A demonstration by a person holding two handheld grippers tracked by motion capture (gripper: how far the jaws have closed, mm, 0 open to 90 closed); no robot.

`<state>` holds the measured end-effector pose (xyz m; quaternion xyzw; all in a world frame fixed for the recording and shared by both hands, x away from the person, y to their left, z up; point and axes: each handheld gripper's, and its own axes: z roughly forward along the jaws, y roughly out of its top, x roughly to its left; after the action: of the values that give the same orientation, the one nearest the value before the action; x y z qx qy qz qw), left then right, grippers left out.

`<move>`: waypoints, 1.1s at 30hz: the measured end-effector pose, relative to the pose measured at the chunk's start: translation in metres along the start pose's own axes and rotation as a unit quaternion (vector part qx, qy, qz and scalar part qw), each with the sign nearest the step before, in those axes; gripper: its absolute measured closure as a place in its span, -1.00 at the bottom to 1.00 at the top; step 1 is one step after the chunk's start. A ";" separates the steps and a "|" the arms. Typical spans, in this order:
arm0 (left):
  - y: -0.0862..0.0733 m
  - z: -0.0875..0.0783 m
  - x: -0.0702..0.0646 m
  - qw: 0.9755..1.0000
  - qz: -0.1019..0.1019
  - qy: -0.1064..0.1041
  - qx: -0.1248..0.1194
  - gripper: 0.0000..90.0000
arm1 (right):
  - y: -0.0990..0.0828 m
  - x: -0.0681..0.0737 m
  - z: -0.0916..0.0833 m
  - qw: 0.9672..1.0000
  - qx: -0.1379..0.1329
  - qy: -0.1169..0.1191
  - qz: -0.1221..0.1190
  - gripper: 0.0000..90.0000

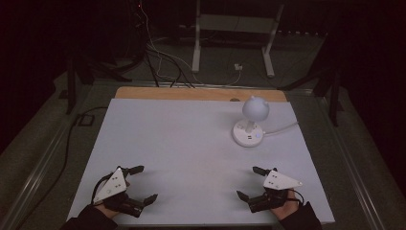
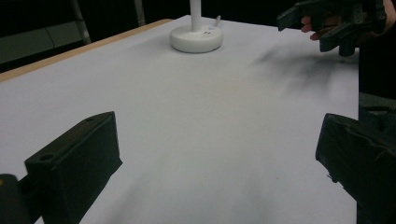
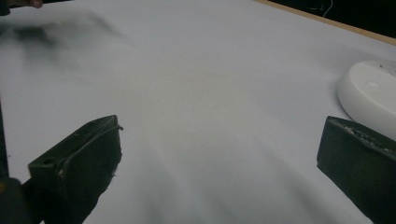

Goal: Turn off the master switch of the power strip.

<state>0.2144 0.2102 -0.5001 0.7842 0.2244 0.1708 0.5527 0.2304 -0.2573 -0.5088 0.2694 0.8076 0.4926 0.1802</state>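
Observation:
A white desk lamp (image 1: pixel 248 125) with a round base and a ball-shaped head stands at the far right of the white table top (image 1: pixel 182 143). My left gripper (image 1: pixel 146 183) rests near the front left edge, open, with nothing between its jaws. My right gripper (image 1: pixel 247 182) sits near the front right edge, also open and empty, a short way in front of the lamp. In the left gripper view the lamp base (image 2: pixel 196 38) is far ahead and the other gripper (image 2: pixel 327 23) is at the top right. The right gripper view has the lamp base (image 3: pixel 371 98) close beyond its right jaw.
The lamp's white cable (image 1: pixel 283 128) runs off the table's right side. A wooden strip (image 1: pixel 201 94) borders the far edge. Beyond it are floor cables (image 1: pixel 163 62), a white stand frame (image 1: pixel 234 28) and dark tripod legs (image 1: pixel 74 81) on both sides.

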 end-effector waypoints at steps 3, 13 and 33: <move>0.000 0.000 0.000 1.000 -0.001 -0.001 -0.001 -0.99 | 0.001 0.001 0.000 1.000 0.001 0.000 -0.003 -1.00; 0.000 0.000 0.000 1.000 -0.001 0.001 -0.002 -0.99 | 0.004 0.003 -0.001 1.000 -0.002 0.002 -0.005 -1.00; 0.000 -0.002 0.000 1.000 -0.003 0.003 -0.004 -0.99 | 0.027 0.008 -0.007 0.999 -0.021 0.030 0.014 -1.00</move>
<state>0.2137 0.2117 -0.4995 0.7810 0.2274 0.1726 0.5554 0.2271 -0.2470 -0.4820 0.2616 0.7984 0.5199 0.1545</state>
